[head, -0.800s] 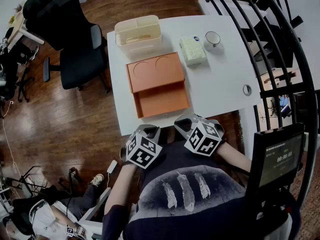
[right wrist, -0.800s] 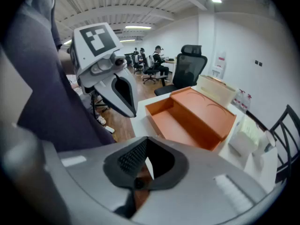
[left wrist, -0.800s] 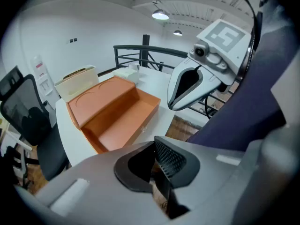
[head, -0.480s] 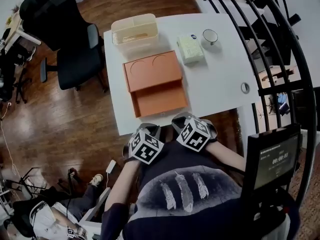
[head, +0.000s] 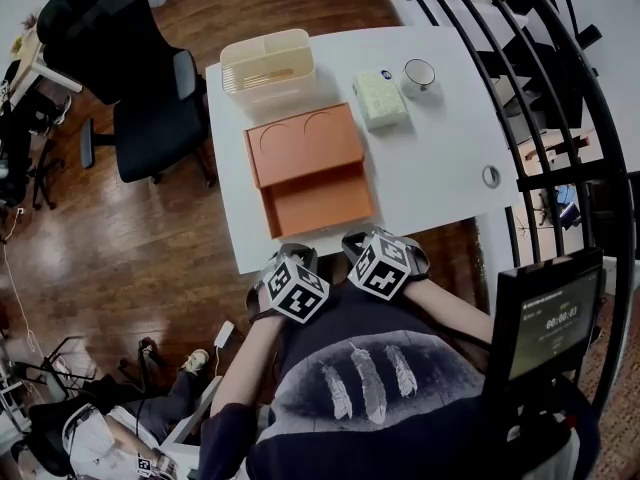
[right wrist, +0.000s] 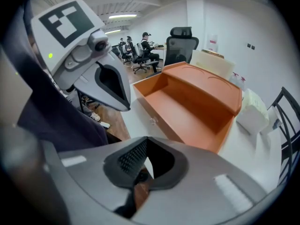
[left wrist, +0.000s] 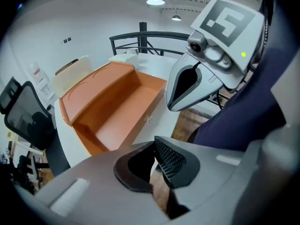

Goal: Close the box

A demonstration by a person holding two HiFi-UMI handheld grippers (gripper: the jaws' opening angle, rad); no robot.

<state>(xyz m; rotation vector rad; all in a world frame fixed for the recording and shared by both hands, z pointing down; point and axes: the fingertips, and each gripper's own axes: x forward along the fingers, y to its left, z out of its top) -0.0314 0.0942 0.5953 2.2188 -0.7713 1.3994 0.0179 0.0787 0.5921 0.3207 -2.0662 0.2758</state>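
Observation:
An orange box (head: 310, 171) lies open on the white table (head: 440, 158), its lid folded back flat toward the far side and its empty tray nearest me. My left gripper (head: 293, 286) and right gripper (head: 385, 263) hang side by side below the table's near edge, close to my torso and clear of the box. In the left gripper view the box (left wrist: 117, 107) lies ahead, and the left gripper (left wrist: 152, 170) has its jaws together with nothing between them. In the right gripper view the box (right wrist: 192, 102) lies ahead of the right gripper (right wrist: 140, 165), also shut and empty.
A cream plastic basket (head: 268, 63) stands behind the box, with a pale packet (head: 383, 100) and a cup (head: 419, 73) at the back right. A black office chair (head: 130, 78) stands left of the table, a black railing (head: 540, 88) right. A small screen (head: 548, 318) sits by my right arm.
Both grippers have shifted slightly toward the table's near edge, and the right one has drawn a little closer to the left. The box has not moved.

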